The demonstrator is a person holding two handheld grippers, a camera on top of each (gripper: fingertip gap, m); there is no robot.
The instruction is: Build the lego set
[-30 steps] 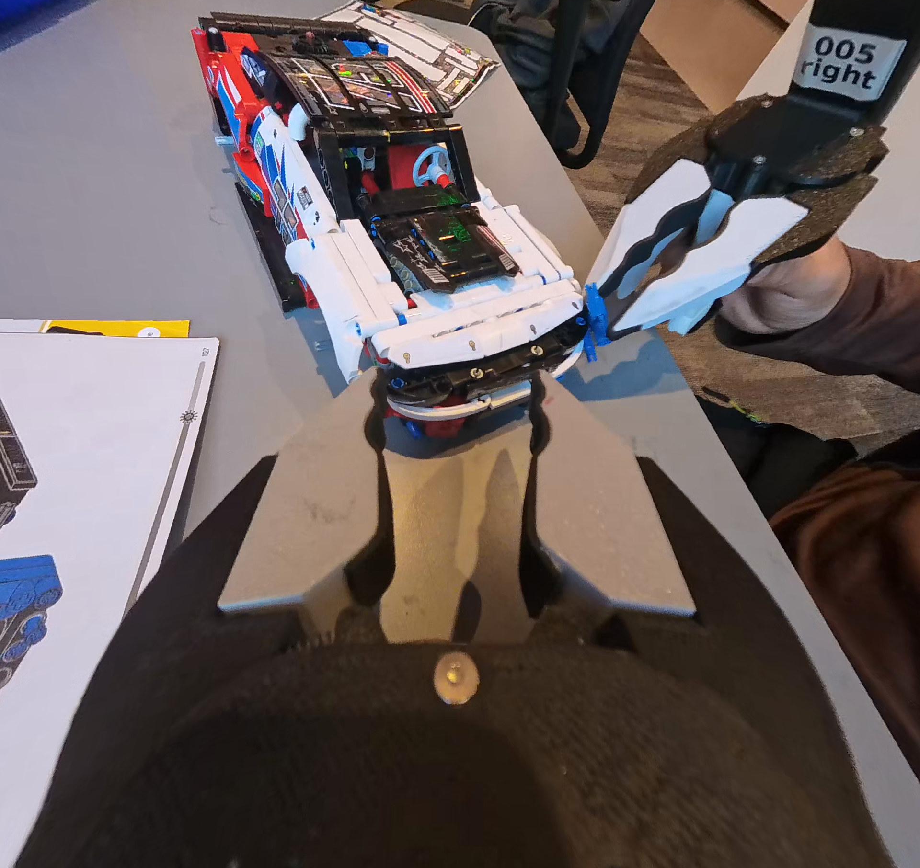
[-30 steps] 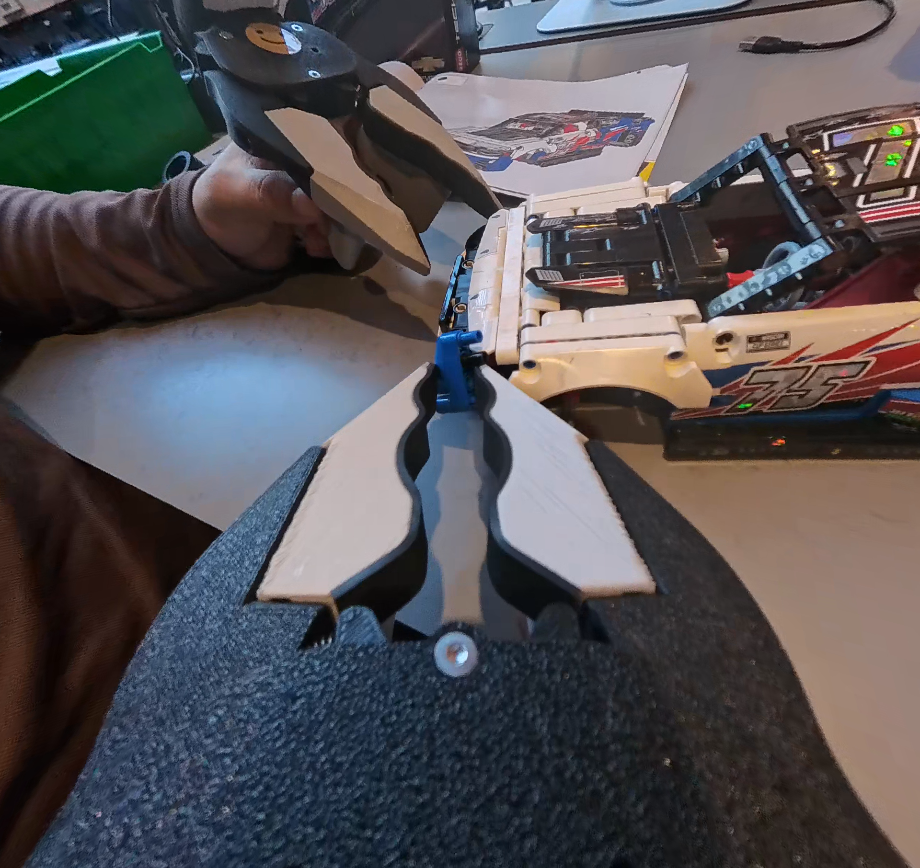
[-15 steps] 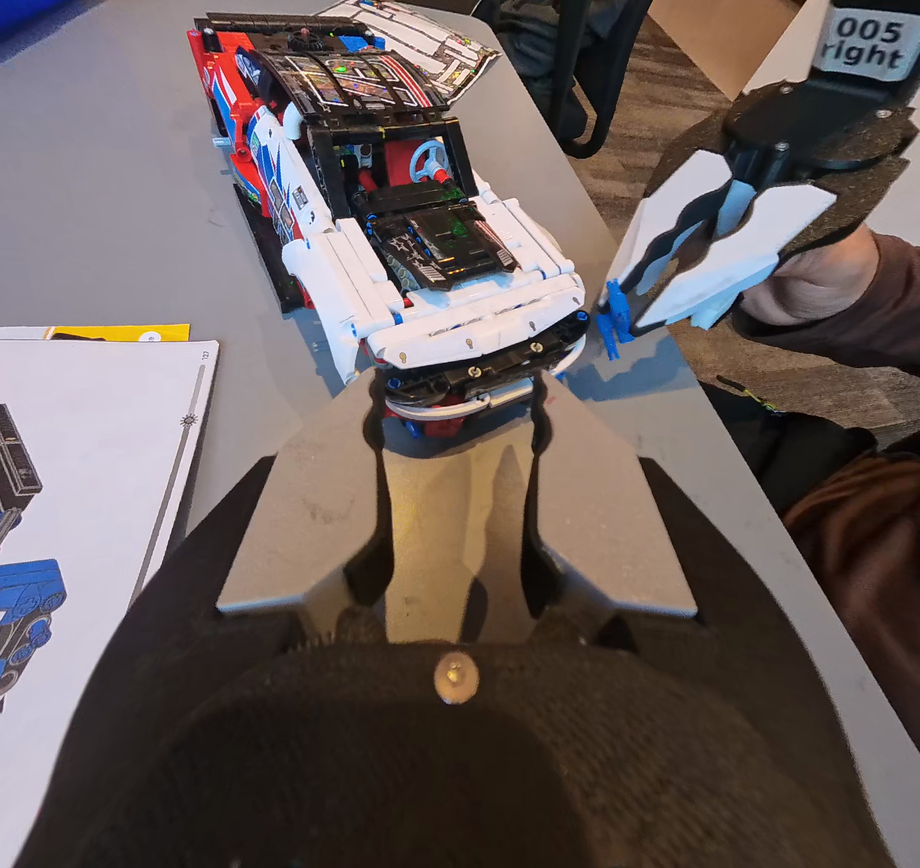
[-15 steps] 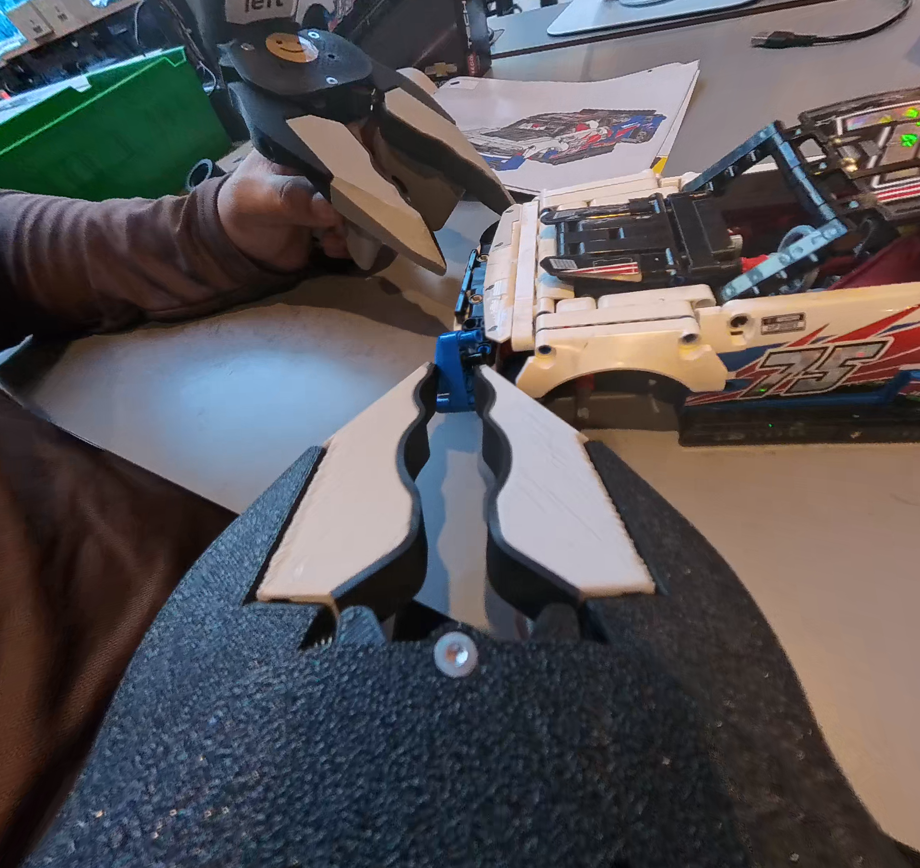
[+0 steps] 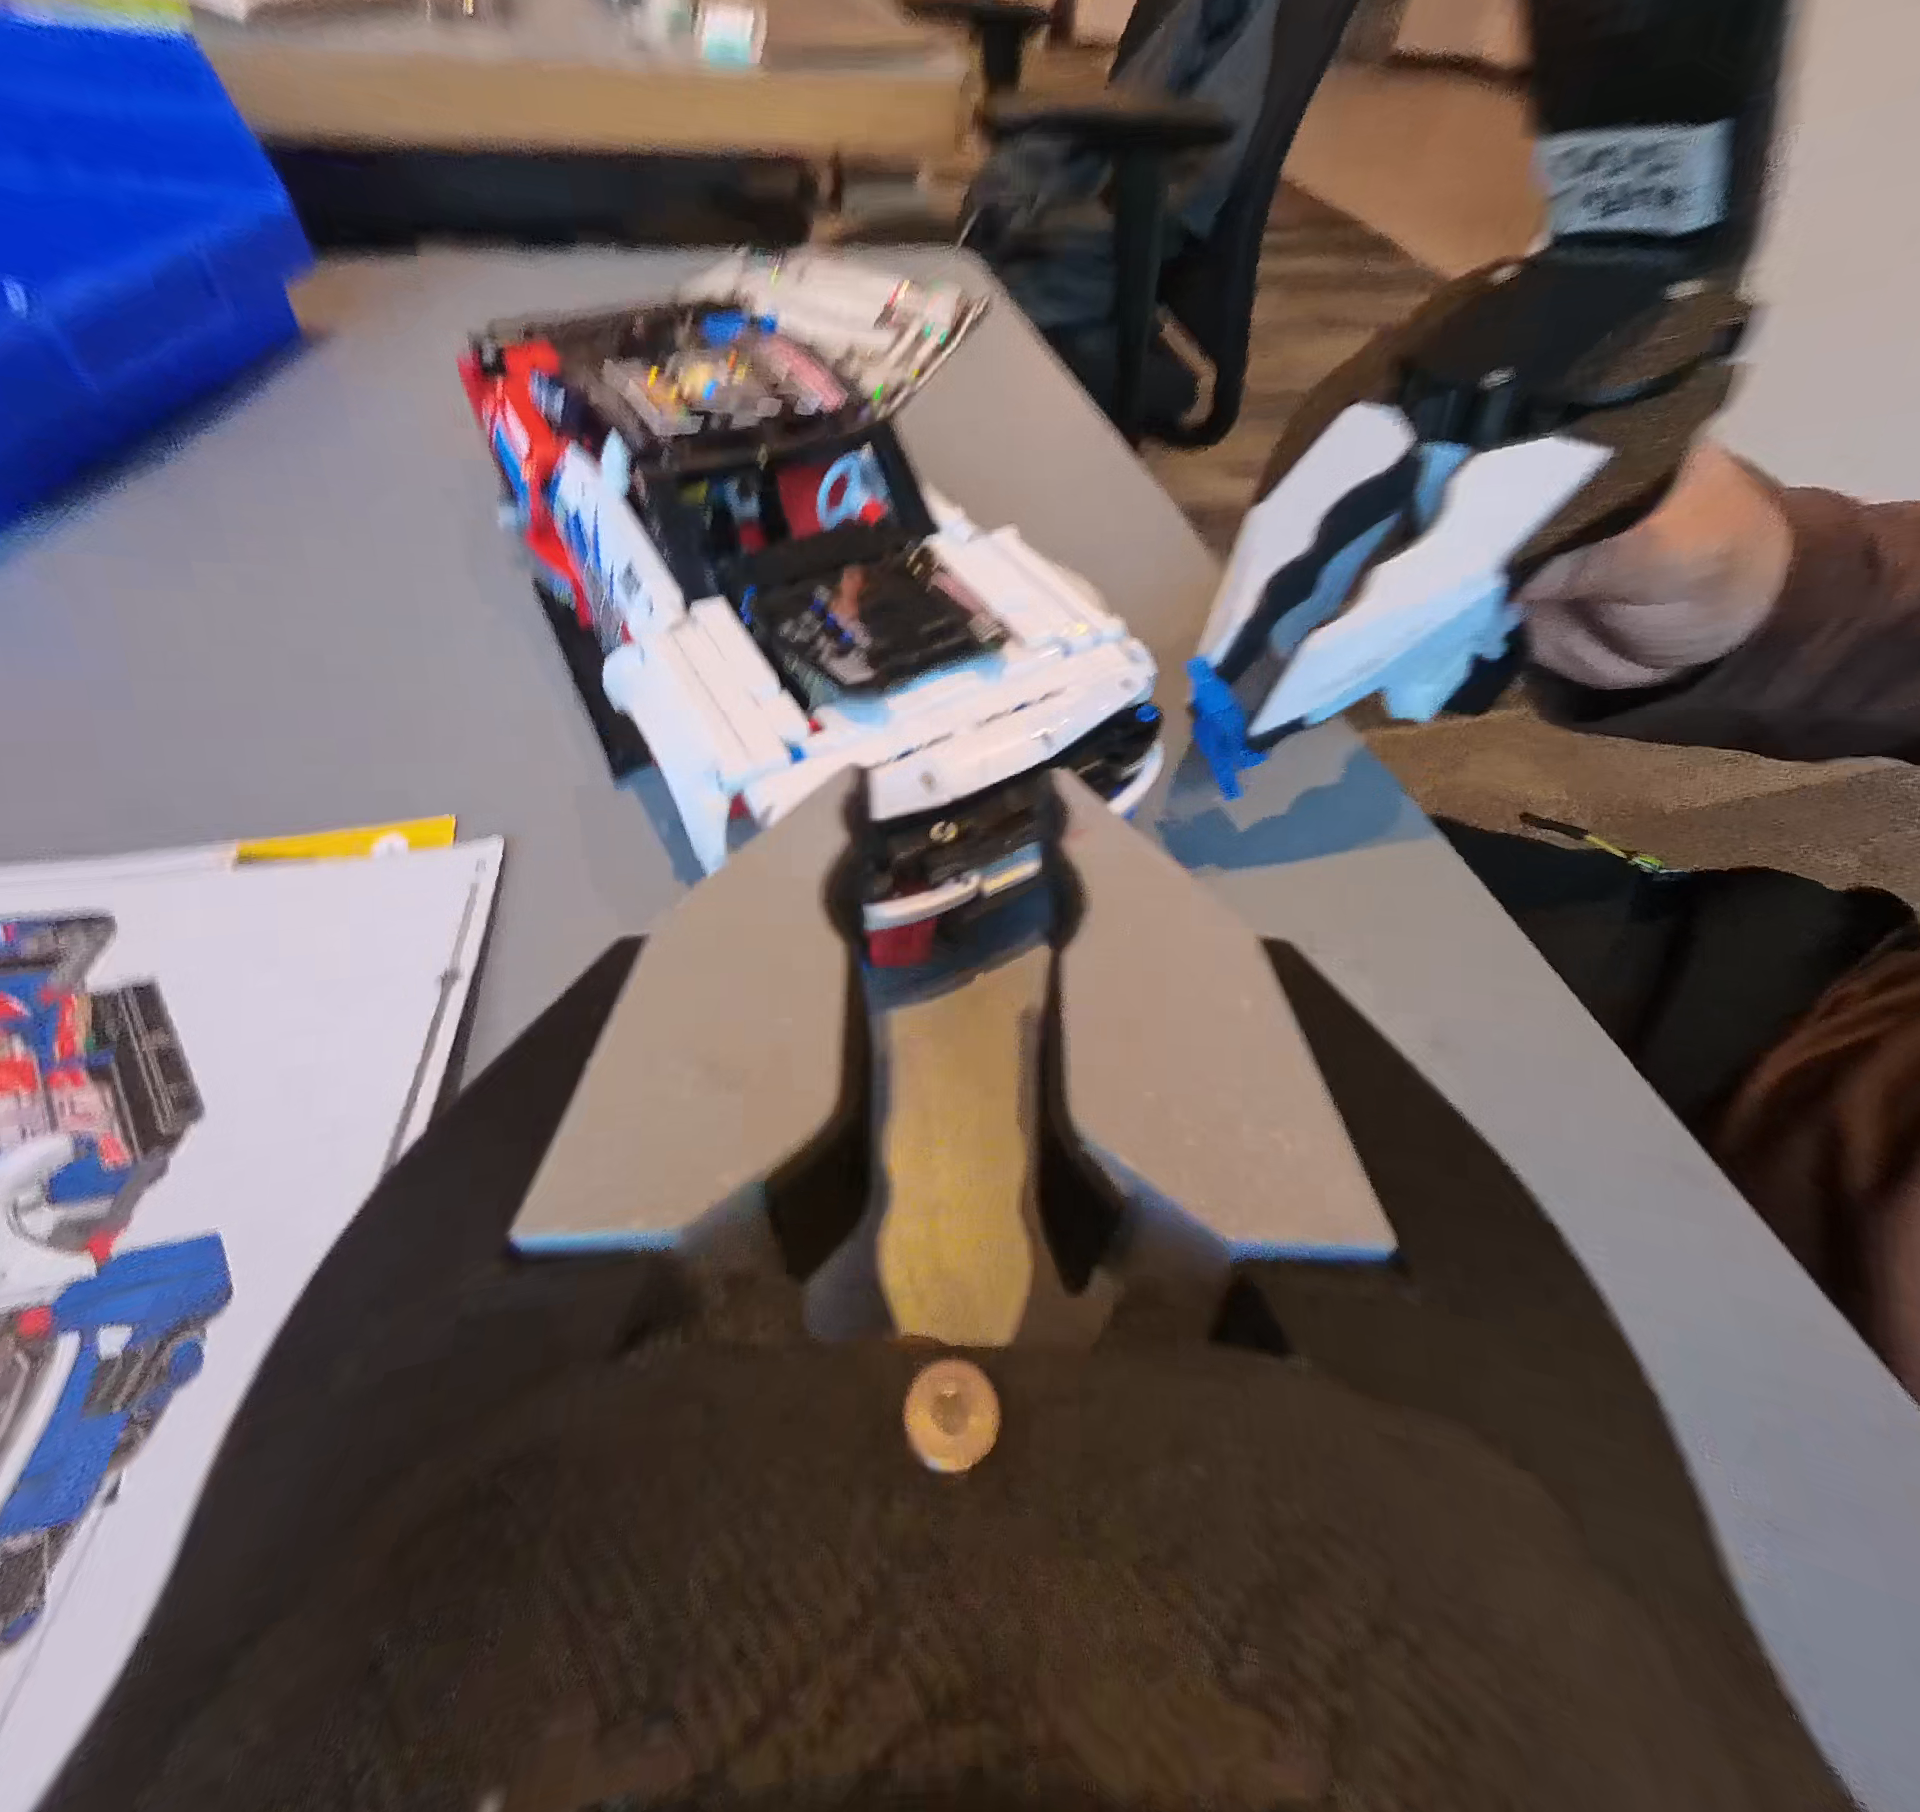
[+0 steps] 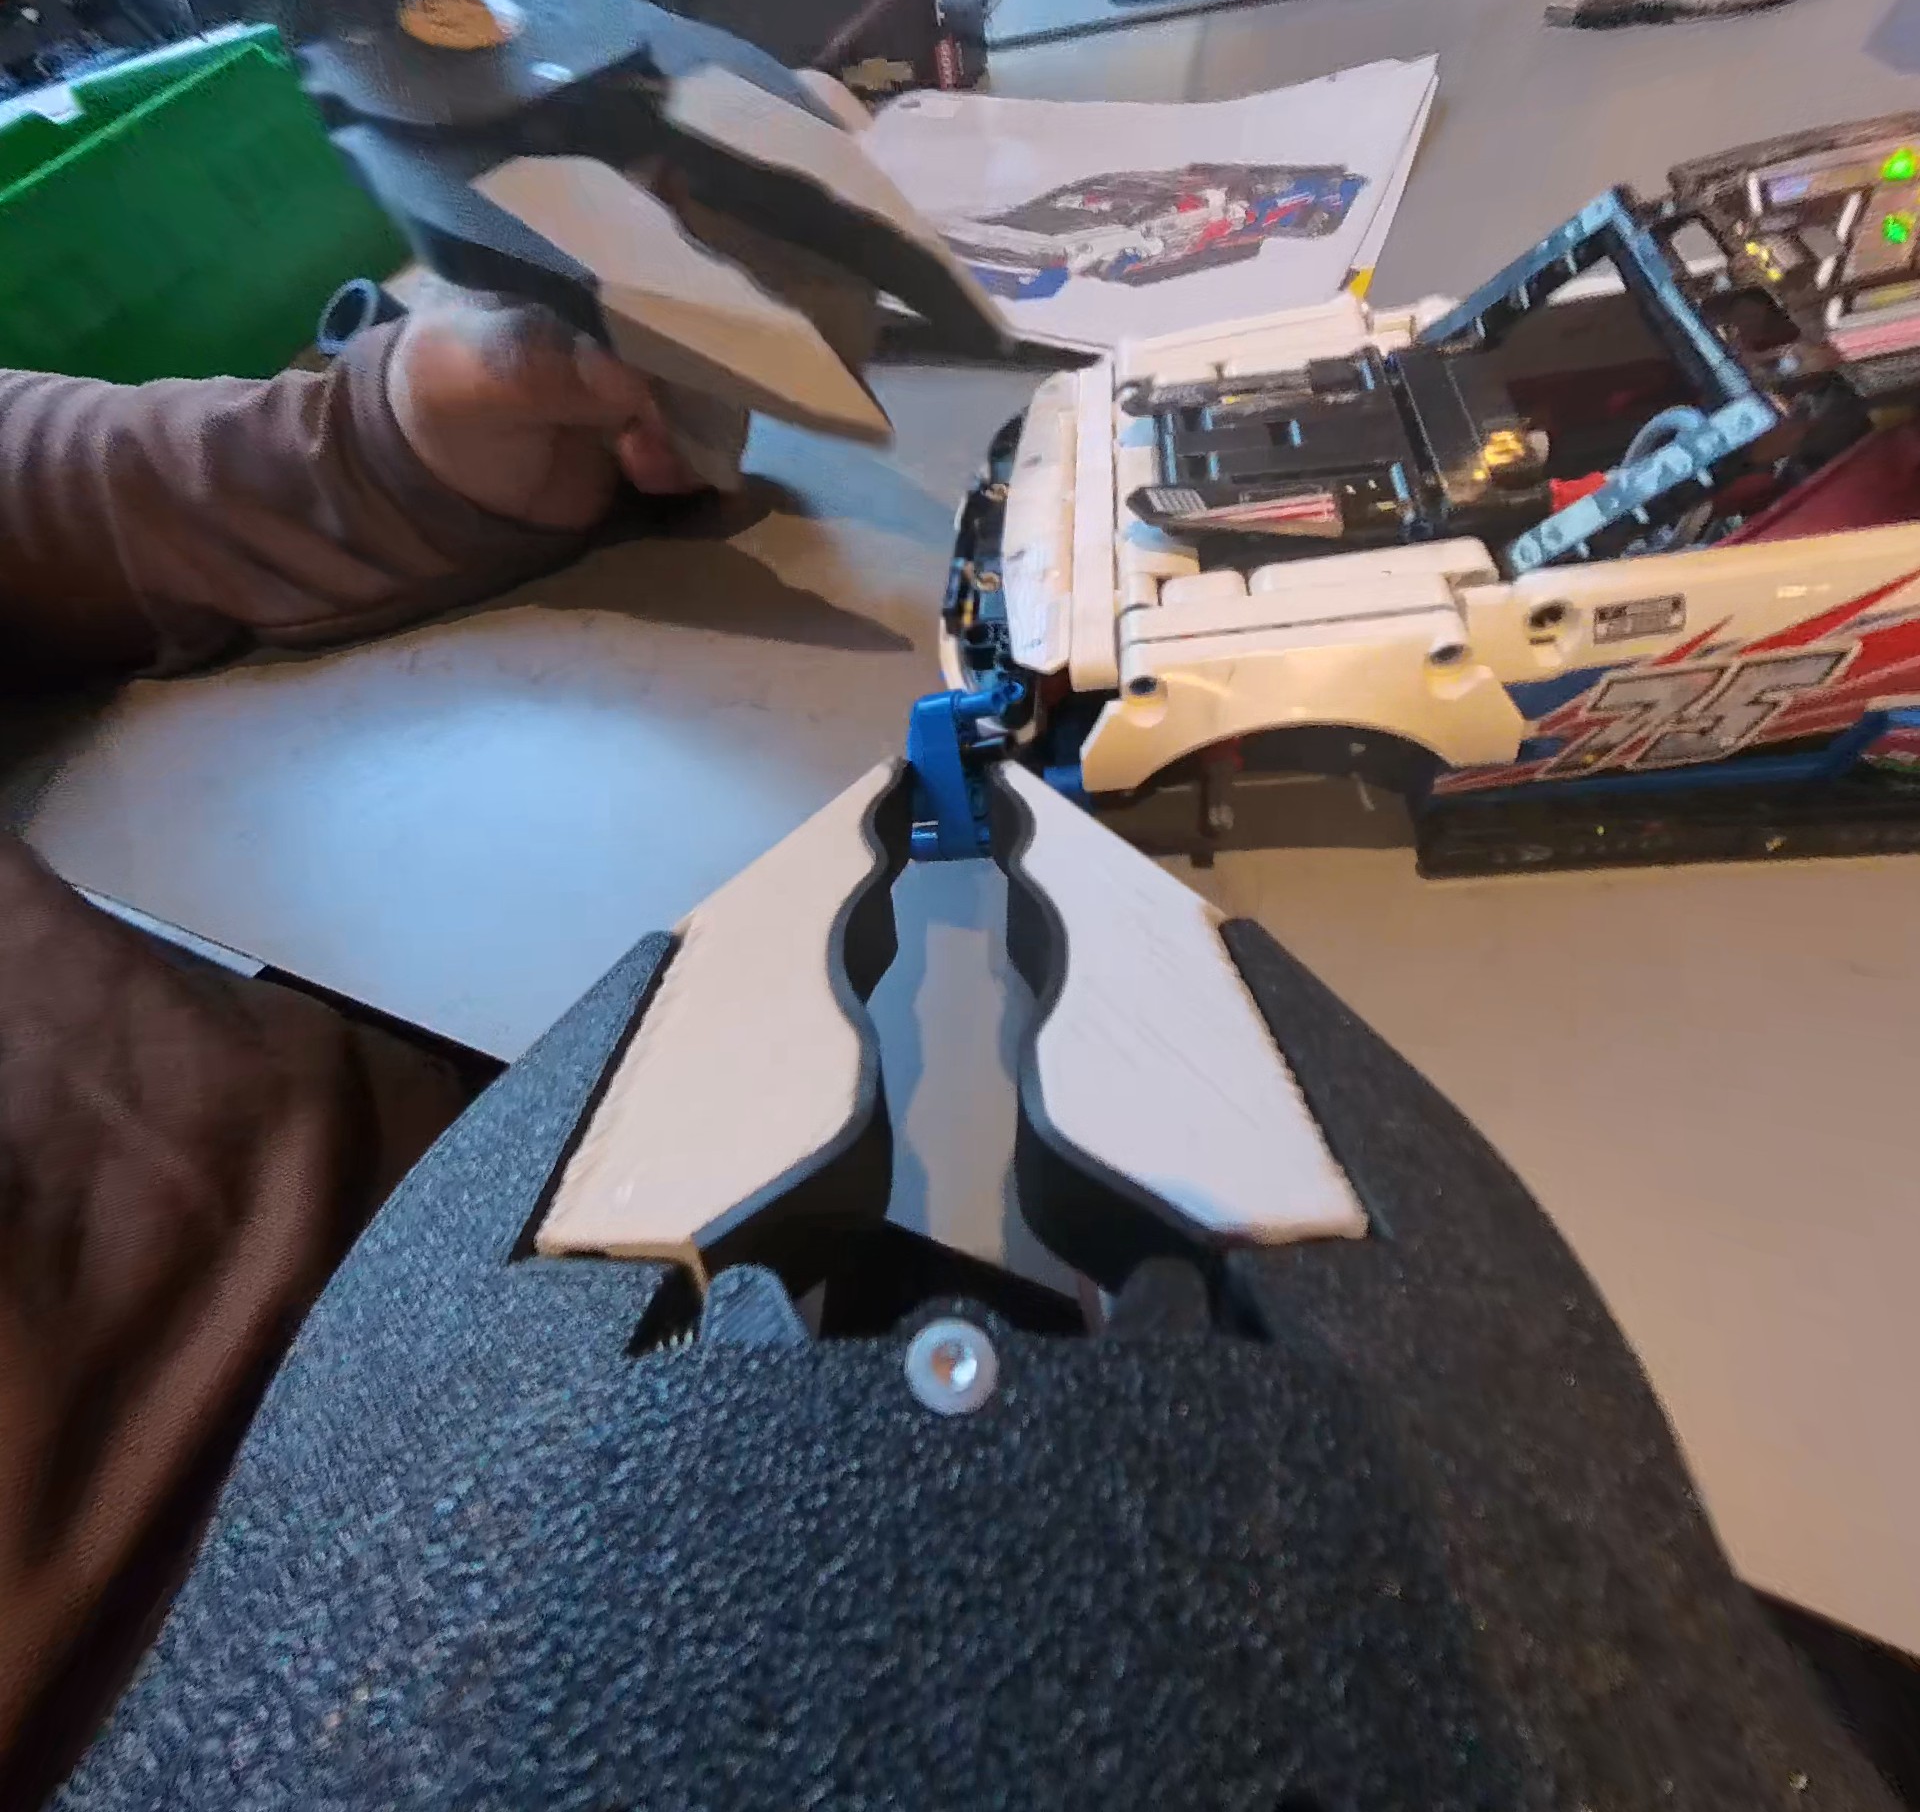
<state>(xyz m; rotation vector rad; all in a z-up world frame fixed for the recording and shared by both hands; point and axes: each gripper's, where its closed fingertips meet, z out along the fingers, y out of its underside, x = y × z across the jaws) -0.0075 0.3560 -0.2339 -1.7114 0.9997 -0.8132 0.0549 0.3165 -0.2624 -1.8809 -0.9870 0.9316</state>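
A white, red and blue lego car (image 5: 717, 682) lies on the grey table (image 5: 208, 619); the right wrist view shows its side (image 6: 1299, 650). My right gripper (image 6: 945, 796) is shut on a small blue lego piece (image 6: 940, 765), held just off the car's front corner. The left wrist view shows this gripper (image 5: 1231, 713) with the blue piece (image 5: 1216, 723) to the right of the car's nose. My left gripper (image 5: 951, 817) is open, its tips on either side of the car's front bumper in its own blurred view. In the right wrist view it (image 6: 945, 386) hovers above the nose, apart from the car.
An open instruction booklet (image 5: 260, 1035) lies left of the car, also in the right wrist view (image 6: 1143, 193). A blue bin (image 5: 104, 308) stands at back left, a green bin (image 6: 156, 204) off the table. An office chair (image 5: 1143, 152) and the table edge (image 5: 1455, 879) are at right. The gap from one gripper's tips to the other's is roughly 9 cm.
My right gripper has drawn the blue piece a little away from the car's front corner. My left gripper has tilted up and pulled back; its view is blurred from motion.
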